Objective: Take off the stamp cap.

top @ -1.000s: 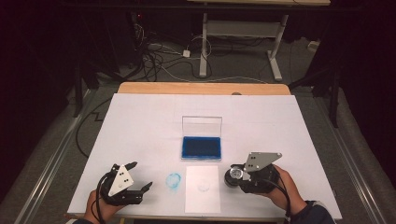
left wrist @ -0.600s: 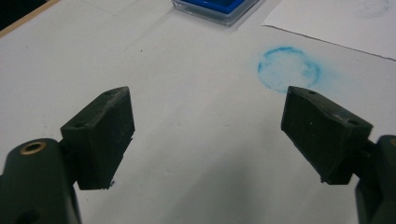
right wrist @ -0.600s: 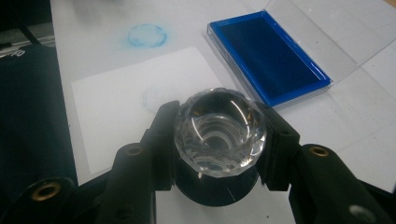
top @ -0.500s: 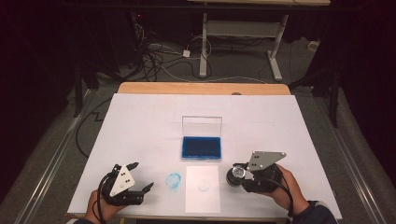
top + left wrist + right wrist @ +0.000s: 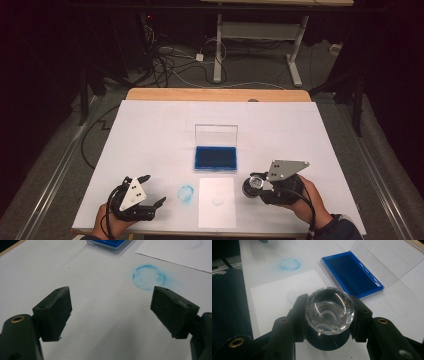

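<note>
Item, your right gripper [image 5: 253, 185]: its jaws were clenched on a clear faceted glass stamp [image 5: 329, 311] with a dark round base, held just to the right of the white paper sheet [image 5: 216, 202] near the front edge of the table [image 5: 150, 130]; seen from the right gripper view, the stamp's glass knob faced the camera and hid most of the base. Item, your left gripper [image 5: 150, 192]: jaws released and spread wide with nothing between them, resting low at the front left of the table, its fingertips [image 5: 56, 312] pointing toward a blue ring-shaped ink mark [image 5: 149, 277] printed straight on the table surface. Item, ink pad [image 5: 216, 158]: a blue tray in a clear case with the lid [image 5: 216, 135] standing open behind it, placed just beyond the paper sheet, well apart from either gripper. Item, paper sheet: it carried one faint round imprint [image 5: 217, 201] near its middle (pale, its detail too weak to read). The blue ring mark lay just beside the sheet's left edge, between the sheet and your left gripper
</note>
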